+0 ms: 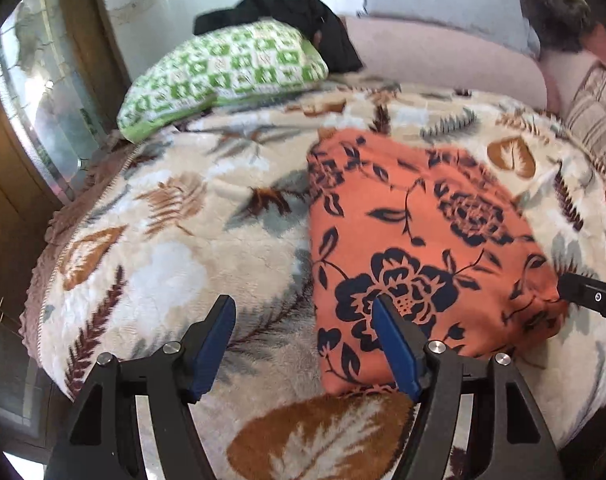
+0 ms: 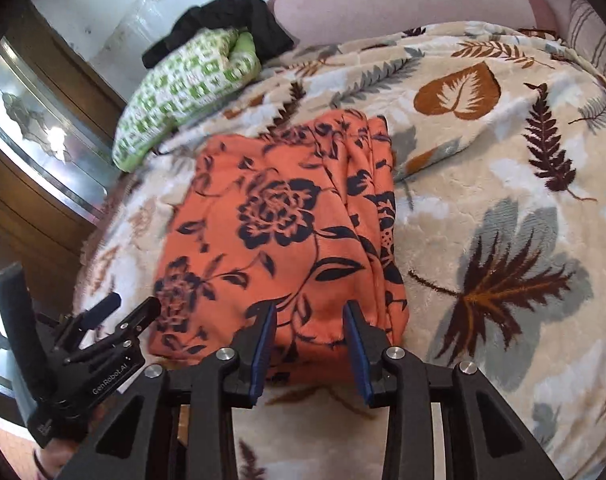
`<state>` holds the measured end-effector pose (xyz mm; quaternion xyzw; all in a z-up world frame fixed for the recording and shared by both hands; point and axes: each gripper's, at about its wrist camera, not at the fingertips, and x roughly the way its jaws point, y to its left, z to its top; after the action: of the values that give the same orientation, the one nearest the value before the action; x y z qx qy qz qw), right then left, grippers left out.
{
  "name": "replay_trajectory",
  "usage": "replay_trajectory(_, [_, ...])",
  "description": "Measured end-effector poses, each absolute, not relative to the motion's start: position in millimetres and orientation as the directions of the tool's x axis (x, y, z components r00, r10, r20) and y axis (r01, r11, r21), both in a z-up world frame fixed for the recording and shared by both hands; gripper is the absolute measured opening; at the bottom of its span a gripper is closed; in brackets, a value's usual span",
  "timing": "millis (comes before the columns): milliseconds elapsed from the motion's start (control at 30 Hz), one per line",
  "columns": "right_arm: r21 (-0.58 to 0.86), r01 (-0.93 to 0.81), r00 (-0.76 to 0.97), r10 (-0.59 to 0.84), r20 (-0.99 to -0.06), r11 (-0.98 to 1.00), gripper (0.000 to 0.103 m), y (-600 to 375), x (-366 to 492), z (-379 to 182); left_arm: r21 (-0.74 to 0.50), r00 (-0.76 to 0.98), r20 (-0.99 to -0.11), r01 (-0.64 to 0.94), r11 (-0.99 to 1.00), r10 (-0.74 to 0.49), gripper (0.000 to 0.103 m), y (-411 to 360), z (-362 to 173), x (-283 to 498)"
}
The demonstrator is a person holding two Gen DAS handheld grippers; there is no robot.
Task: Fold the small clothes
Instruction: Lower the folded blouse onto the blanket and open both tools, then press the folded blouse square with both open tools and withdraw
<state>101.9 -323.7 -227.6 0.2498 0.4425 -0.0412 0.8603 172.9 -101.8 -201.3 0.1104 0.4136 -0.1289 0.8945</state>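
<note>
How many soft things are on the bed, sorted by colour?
Orange with dark flowers: 1, the folded orange garment
Green and white: 1, the checked pillow
Black: 1, the crumpled black garment
Cream with leaves: 1, the leaf-print blanket under them all
Total: 4

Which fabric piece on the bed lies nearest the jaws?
The orange floral garment, folded flat right before both open grippers; the green checked pillow and black cloth lie far back.
</note>
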Motion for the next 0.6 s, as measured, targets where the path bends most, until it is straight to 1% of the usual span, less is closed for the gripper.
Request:
replay_trajectory(200, [0.352,0.295,0.687,0.059,-0.725,0.888,0.039,-312,69,-175,0.092,0.728,-0.673,0.256,0.962,-0.129,0.072,-82,-141,145])
replay_trajectory(233, [0.342,0.296,0.703,0.039,-0.711,0.892,0.050,-309,64,-164,0.089,0.740,-0.660,0.247,0.965,-0.128,0.072,-78,-131,143])
replay_trajectory(267, [0.337,0.295,0.720,0.024,-0.694,0.894,0.063,-307,60,-155,0.082,0.754,-0.644,0.239,0.968,-0.132,0.072,-74,-120,138])
replay_trajectory(300, [0.329,0.289,0.742,0.007,-0.670,0.899,0.065,-302,55,-144,0.072,0.764,-0.631,0.235,0.969,-0.139,0.073,-71,-111,136])
replay_trajectory(500, [0.245,0.250,0.807,-0.061,-0.587,0.937,0.065,-273,31,-93,0.064,0.813,-0.565,0.214,0.975,-0.142,0.073,-58,-69,112])
replay_trajectory(567, [0.231,0.257,0.817,-0.083,-0.571,0.938,0.065,-266,26,-83,0.060,0.822,-0.550,0.212,0.975,-0.145,0.076,-55,-57,103])
replay_trajectory(600, [0.218,0.264,0.818,-0.099,-0.567,0.940,0.065,-263,23,-78,0.060,0.827,-0.543,0.207,0.976,-0.143,0.080,-53,-53,100])
